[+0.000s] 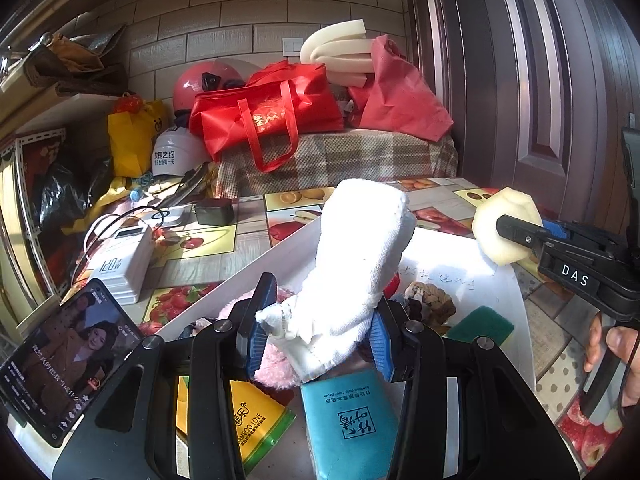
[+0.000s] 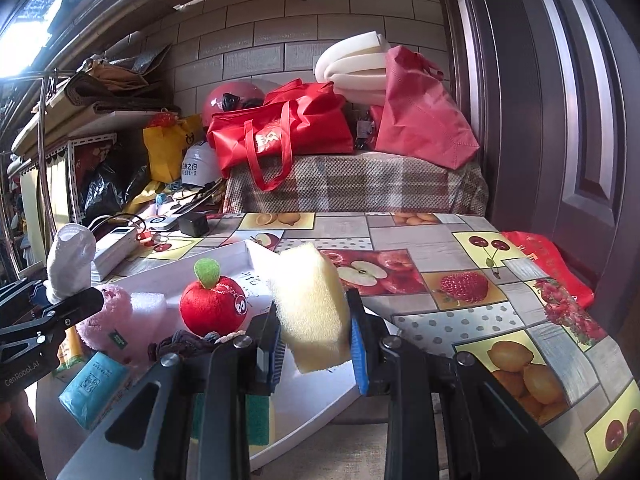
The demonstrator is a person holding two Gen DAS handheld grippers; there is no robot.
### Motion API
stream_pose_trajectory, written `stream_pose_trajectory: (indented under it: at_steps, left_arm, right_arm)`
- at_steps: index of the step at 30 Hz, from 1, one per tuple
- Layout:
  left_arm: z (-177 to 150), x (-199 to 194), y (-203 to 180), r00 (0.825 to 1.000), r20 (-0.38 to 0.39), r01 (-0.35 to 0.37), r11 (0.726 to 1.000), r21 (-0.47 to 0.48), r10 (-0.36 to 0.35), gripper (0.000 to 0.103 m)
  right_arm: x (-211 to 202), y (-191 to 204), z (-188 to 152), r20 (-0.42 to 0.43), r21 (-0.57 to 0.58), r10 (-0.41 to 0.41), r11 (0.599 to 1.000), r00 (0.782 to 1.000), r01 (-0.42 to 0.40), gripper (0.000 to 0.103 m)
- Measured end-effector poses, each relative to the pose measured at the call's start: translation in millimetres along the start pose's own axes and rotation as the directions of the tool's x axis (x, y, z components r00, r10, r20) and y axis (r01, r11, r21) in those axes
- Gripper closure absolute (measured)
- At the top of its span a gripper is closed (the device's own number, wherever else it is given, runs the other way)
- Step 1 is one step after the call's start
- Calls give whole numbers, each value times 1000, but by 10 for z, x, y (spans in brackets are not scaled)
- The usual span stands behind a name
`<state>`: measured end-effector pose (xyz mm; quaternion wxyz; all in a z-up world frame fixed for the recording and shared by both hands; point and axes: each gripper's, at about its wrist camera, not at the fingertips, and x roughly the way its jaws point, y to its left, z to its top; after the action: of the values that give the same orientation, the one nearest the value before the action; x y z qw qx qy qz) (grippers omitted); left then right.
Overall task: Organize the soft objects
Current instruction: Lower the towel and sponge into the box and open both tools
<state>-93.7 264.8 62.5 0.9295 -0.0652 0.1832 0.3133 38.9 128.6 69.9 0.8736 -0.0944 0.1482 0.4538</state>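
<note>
Fingers (image 1: 256, 340) grip white towel (image 1: 356, 256), sponge (image 2: 312, 308) above tray (image 2: 312, 404) holding plush apple (image 2: 212, 304).

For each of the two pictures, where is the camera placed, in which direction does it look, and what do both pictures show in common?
Left wrist: on the left gripper, looking forward over the white tray; it clamps a white sock; the right gripper and hand show.
Right wrist: on the right gripper, facing the fruit-print table; it clamps a yellow sponge.
Shared: sock, sponge, tray, red bag.

Phone (image 1: 68, 354); charger (image 1: 122, 264); red bag (image 1: 266, 114)
</note>
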Motion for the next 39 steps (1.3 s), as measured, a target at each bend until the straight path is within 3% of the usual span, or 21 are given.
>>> stream_pose_trajectory:
  at_steps: [5, 10, 12, 13, 15, 16, 17, 21, 39]
  left_arm:
    - [12, 112, 16, 999, -42, -1, 1000, -7, 1, 59]
    - [0, 173, -99, 998, -67, -14, 999, 52, 17, 57]
    - [-1, 177, -138, 997, -66, -23, 997, 73, 28, 50]
    - [-1, 186, -157, 997, -70, -25, 996, 83, 31, 46]
    - [-4, 192, -170, 997, -75, -27, 995, 91, 34, 14]
    - [-4, 183, -164, 997, -71, -28, 995, 91, 35, 8]
    - [-6, 168, -158, 997, -63, -29, 996, 88, 35, 0]
    - [1, 137, -110, 998, -48, -30, 997, 66, 33, 0]
    - [6, -17, -41, 997, 32, -68, 997, 29, 67, 0]
  right_arm:
    - [213, 127, 45, -23, -25, 21, 999, 1000, -21, 76]
    - [381, 182, 78, -65, -25, 13, 1000, 998, -15, 75]
    - [394, 186, 72, -75, -28, 17, 999, 997, -19, 71]
    - [387, 188, 69, -74, -30, 17, 999, 997, -20, 64]
    - [368, 204, 68, -65, -36, 13, 999, 998, -16, 13]
    - [350, 214, 68, -55, -40, 7, 999, 998, -9, 9]
    - [332, 229, 67, -45, -47, 2, 999, 999, -4, 8]
    - [328, 276, 73, -37, -71, -14, 997, 999, 11, 0]
    - [169, 264, 48, 2, -54, -20, 998, 1000, 20, 0]
